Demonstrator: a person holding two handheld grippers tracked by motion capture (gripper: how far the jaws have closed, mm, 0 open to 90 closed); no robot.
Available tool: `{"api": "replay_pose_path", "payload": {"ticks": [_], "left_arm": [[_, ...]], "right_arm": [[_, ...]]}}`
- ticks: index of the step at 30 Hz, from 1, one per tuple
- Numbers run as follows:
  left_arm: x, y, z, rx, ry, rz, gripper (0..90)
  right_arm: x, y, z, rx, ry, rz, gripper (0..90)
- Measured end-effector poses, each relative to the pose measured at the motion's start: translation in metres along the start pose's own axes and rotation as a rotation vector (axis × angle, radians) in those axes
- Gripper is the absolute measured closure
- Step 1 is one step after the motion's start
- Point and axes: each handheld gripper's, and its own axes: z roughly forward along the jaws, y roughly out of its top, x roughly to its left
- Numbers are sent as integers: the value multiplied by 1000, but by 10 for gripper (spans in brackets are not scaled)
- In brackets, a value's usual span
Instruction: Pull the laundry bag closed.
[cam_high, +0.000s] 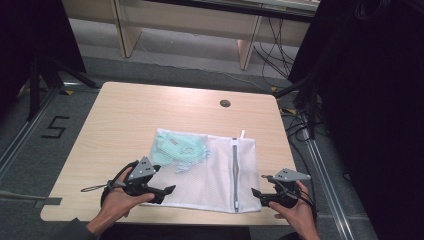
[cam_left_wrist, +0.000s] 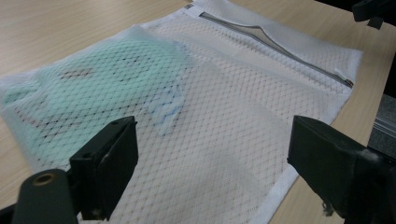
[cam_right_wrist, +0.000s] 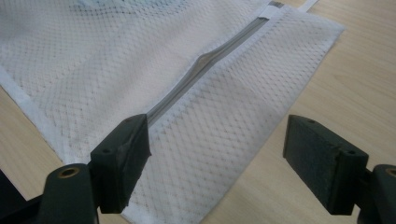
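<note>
So there's a white mesh laundry bag (cam_high: 210, 170) lying flat on the light wood table (cam_high: 125, 125), and everything else sits around that bag. It's toward the near edge of the table, a bit right of the middle. Inside it, bunched in the far-left part of the bag, there's a mint-green garment (cam_high: 177, 150) that shows through the netting. A grey zipper (cam_high: 234, 172) runs along the bag's right part, from the far edge to the near edge, and it looks closed with a slight bulge partway along.

The left claw (cam_high: 167, 191) is at the bag's near-left corner, held in the person's left hand (cam_high: 120, 200), hovering just over the mesh. Its jaws stand wide apart with nothing pinched between them; in the left gripper view you just see the netting and green garment (cam_left_wrist: 88, 98) beyond the black pads.

The right claw (cam_high: 256, 194) is at the bag's near-right corner, in the right hand (cam_high: 297, 210), also spread wide and holding nothing. In the right gripper view the zipper (cam_right_wrist: 205, 70) runs up from near the left jaw, and the bag's right edge lies between the two jaws, not clamped.

Beyond the bag's far edge there's a small round grommet (cam_high: 225, 103) in the table.
</note>
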Motion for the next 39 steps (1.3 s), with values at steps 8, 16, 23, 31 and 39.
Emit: {"api": "replay_pose_path", "payload": {"ticks": [8,16,23,31,39], "left_arm": [[-7,6,14,-10,-66,43,155],[-25,12,35,17,-153,83,155],[-39,13,49,-20,-235,95,161],[-49,12,63,17,-251,136,166],[-49,13,63,36,-258,113,173]], "right_arm": [[3,4,2,-12,25,-48,261],[7,5,4,-2,78,-109,325],[20,4,11,52,147,-177,417],[29,3,21,91,225,-231,448],[33,3,34,178,291,-266,474]]}}
